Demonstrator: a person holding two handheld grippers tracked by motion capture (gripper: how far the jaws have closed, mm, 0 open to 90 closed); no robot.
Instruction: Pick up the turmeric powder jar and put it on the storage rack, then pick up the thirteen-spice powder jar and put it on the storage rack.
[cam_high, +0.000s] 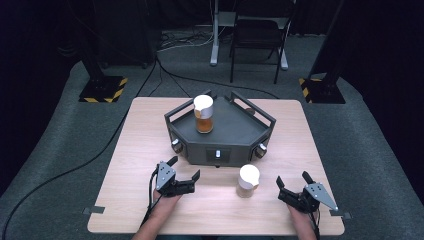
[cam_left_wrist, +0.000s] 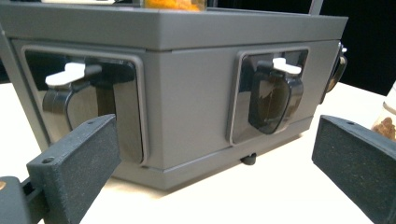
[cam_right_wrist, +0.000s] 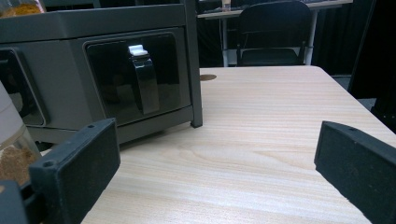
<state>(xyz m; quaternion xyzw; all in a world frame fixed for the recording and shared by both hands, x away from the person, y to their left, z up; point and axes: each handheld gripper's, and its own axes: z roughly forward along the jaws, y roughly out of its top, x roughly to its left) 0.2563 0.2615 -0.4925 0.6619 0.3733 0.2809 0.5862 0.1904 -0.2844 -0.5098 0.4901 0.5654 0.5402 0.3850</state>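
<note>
A dark grey angular stand (cam_high: 235, 135) sits mid-table with a white-capped jar of amber contents (cam_high: 203, 114) on its top. A second white-capped jar of brown grains (cam_high: 248, 180) stands on the wood in front of the stand. My left gripper (cam_high: 184, 168) rests open near the stand's front left, nothing between its jaws. In the left gripper view the left gripper (cam_left_wrist: 219, 163) faces the stand's wall (cam_left_wrist: 191, 98) and its dark recessed dispensers (cam_left_wrist: 273, 95). My right gripper (cam_high: 294, 180) is open, right of the front jar; in its own view the right gripper (cam_right_wrist: 219, 163) has that jar (cam_right_wrist: 14, 149) at far left.
The light wood table (cam_high: 140, 150) has free surface left, right and in front of the stand. Cables trail over the grey floor at left. A black chair (cam_high: 257, 35) and a desk leg (cam_high: 215, 35) stand beyond the table, with two yellow-striped post bases (cam_high: 102, 90) at the sides.
</note>
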